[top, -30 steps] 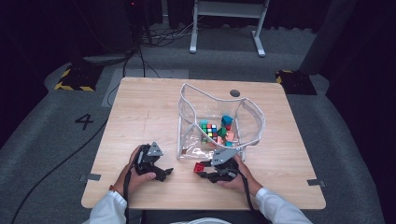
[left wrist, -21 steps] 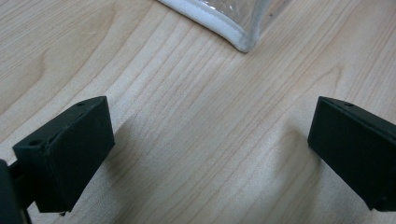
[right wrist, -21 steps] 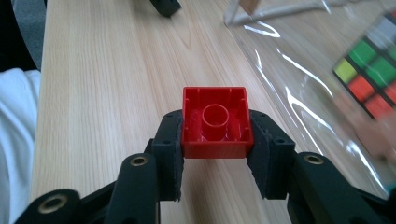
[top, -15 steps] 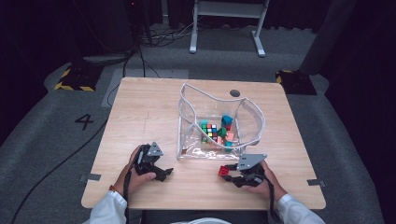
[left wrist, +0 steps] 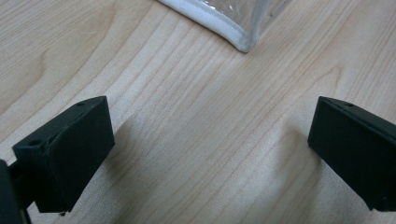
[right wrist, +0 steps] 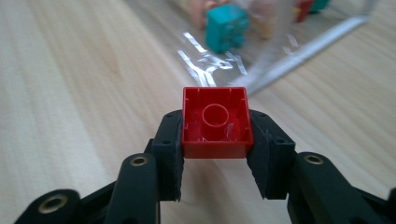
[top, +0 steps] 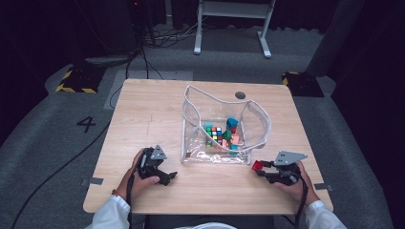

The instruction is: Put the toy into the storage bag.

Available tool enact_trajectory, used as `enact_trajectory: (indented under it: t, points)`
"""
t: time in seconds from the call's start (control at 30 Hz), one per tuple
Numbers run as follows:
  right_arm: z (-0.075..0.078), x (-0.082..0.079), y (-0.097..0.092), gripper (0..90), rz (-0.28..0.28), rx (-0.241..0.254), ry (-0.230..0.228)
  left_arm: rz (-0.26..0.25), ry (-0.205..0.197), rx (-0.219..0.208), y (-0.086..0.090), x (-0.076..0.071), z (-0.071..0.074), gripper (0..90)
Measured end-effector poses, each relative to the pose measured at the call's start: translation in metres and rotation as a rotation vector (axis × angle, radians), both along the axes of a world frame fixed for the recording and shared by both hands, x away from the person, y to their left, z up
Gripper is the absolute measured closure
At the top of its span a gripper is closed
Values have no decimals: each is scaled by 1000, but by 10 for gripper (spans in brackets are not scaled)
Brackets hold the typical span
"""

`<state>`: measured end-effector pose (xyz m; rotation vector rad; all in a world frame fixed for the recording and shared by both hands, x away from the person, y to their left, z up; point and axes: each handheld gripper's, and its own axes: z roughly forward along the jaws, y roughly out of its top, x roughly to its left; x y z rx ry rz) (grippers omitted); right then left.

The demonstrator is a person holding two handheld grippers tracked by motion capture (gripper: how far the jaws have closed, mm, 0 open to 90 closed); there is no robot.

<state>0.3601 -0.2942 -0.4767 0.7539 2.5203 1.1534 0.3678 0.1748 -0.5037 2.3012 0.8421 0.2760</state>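
Gripping red brick (right wrist: pixel 215 122), no lettering legible.

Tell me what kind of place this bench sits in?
Likely a lab or recording studio: black curtains around, a floor number 4, hazard-striped tape, and cables behind the wooden table.

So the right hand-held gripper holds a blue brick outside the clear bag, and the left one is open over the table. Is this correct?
Not quite: the brick in the right hand-held gripper is red, not blue, as the right gripper view shows. The rest holds: it is outside the clear bag, and the left hand-held gripper is open over the table.
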Motion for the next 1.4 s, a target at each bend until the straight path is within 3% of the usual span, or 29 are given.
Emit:
enact_trajectory:
  t: [0.4, 0.6, 0.8, 1.0, 1.2, 1.4]
  points:
    - [27, 43, -55, 593, -190, 62, -44, 2, 2, -1, 0, 0, 0, 4]
    - [53, 72, -69, 593, -222, 102, -85, 2, 2, -1, 0, 0, 0, 4]
    - [90, 95, -73, 593, -243, 104, -132, 2, 1, -2, 0, 0, 0, 4]
    - [125, 110, -70, 593, -242, 152, -179, 0, -1, 0, 0, 0, 0, 4]
    - [157, 120, -59, 593, -231, 158, -221, 2, 1, -1, 0, 0, 0, 4]
    - [176, 127, -39, 593, -191, 154, -237, 0, 1, -1, 0, 0, 0, 4]
